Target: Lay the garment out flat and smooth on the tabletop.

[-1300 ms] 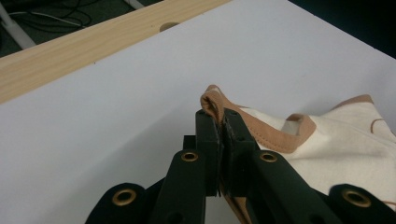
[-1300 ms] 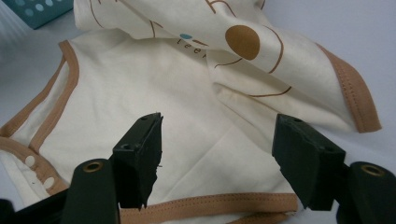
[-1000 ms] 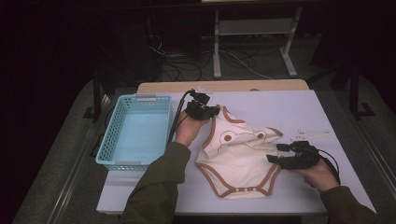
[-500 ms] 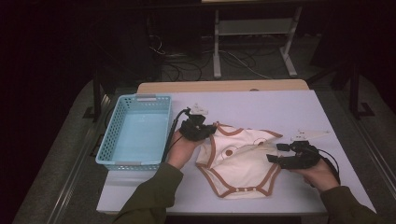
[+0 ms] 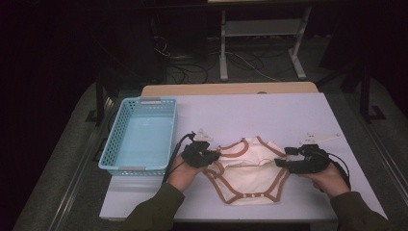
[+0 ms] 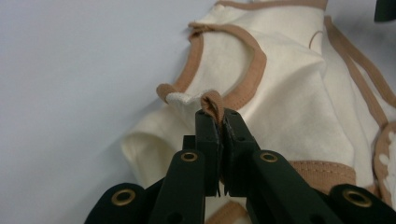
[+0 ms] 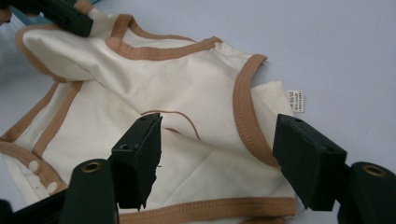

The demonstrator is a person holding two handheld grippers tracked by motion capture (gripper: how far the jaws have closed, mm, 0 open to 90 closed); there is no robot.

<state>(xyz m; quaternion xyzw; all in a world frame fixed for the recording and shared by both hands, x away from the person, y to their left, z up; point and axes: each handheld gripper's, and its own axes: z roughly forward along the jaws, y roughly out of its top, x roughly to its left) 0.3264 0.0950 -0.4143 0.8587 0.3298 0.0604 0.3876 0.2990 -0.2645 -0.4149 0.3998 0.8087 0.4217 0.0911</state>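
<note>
Left gripper view | left tool (image 6: pixel 218 122) pinches soft cream bodysuit (image 6: pixel 289 93) tan trim | right tool (image 7: pixel 217 161) spread

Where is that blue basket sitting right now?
In the high view the blue basket sits on the table's left side, just left of the left claw and the baby bodysuit.

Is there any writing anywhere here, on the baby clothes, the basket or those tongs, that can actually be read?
Small white tag at the edge of the cream baby bodysuit: it carries printed lines, too small and blurred to read.
Blue basket: no writing to be seen.
Left tongs and right tongs: no marks or labels to be seen.
</note>
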